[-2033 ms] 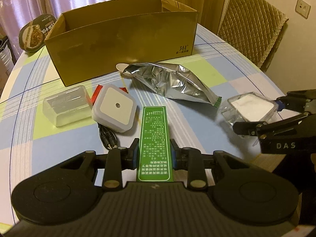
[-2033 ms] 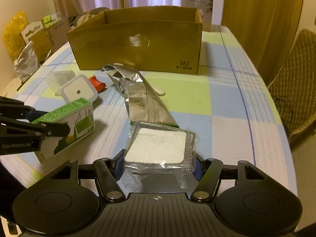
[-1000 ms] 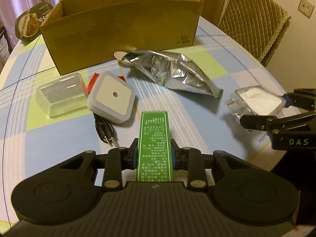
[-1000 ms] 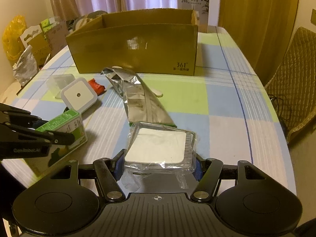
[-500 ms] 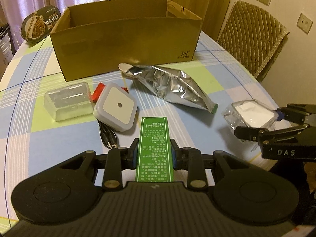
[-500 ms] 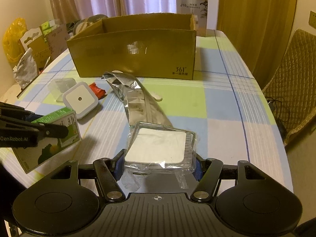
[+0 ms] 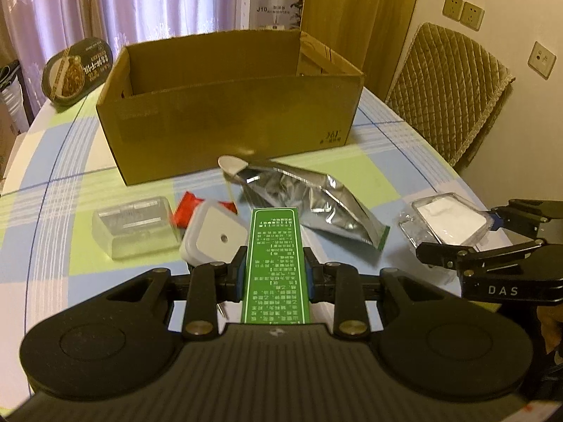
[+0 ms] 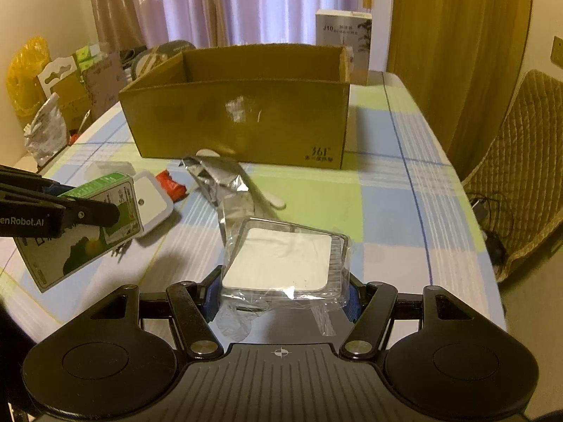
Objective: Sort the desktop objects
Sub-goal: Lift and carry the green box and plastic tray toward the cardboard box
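My left gripper (image 7: 274, 274) is shut on a long green carton (image 7: 274, 246), held off the checked tablecloth and pointing at the open brown cardboard box (image 7: 228, 105). In the right wrist view the same carton (image 8: 88, 239) hangs tilted at the left in the left gripper (image 8: 70, 207). My right gripper (image 8: 281, 299) is shut on a clear-wrapped flat packet with a white square inside (image 8: 281, 260), also raised, facing the cardboard box (image 8: 239, 123). From the left wrist view that packet (image 7: 450, 221) sits to the right in the right gripper (image 7: 492, 246).
Between the grippers and the box lie a silver foil pouch (image 7: 309, 193), a white square device (image 7: 214, 239), a clear plastic case (image 7: 133, 232), a red packet (image 7: 186, 207) and a white spoon (image 7: 232, 163). A quilted chair (image 7: 447, 84) stands to the right of the table.
Both grippers have risen and moved closer to the cardboard box, each still holding its object. The box's open top now shows more.
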Demonstrator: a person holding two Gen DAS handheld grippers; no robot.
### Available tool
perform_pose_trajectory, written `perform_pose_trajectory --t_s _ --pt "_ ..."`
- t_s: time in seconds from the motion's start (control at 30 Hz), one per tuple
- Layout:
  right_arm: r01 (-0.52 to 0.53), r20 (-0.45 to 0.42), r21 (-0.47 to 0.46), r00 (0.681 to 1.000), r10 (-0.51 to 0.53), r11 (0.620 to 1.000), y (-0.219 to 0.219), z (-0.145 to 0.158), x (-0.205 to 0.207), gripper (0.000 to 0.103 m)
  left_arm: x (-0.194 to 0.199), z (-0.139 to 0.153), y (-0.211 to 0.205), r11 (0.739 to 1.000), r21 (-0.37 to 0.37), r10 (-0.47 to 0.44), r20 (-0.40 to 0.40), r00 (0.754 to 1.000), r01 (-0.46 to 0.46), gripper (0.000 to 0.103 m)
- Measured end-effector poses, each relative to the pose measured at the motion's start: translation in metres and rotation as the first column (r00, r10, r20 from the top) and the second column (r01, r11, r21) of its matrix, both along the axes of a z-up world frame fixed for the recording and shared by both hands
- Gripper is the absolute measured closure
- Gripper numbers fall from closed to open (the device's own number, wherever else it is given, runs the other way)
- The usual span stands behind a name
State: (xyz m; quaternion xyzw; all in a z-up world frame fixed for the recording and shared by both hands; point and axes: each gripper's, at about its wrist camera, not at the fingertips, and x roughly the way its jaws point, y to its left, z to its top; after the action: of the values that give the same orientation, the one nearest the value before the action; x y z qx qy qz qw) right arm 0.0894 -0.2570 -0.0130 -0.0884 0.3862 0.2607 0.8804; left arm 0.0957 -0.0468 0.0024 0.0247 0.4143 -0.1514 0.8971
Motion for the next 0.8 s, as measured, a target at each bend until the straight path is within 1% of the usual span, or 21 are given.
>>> perform_pose_trajectory --t_s 0.33,0.8 --pt "-0.016 0.038 0.009 0.999 0.015 1.0 0.008 0.015 0.011 0.041 0.013 0.012 0.002 1.0 -0.001 0.012 0.03 0.999 -0.012 0.078" --pt "-0.059 0.087 0.031 0.995 0.056 0.998 0.035 0.041 0.042 0.041 0.039 0.027 0.012 1.0 -0.001 0.018 0.065 0.998 -0.018 0.078"
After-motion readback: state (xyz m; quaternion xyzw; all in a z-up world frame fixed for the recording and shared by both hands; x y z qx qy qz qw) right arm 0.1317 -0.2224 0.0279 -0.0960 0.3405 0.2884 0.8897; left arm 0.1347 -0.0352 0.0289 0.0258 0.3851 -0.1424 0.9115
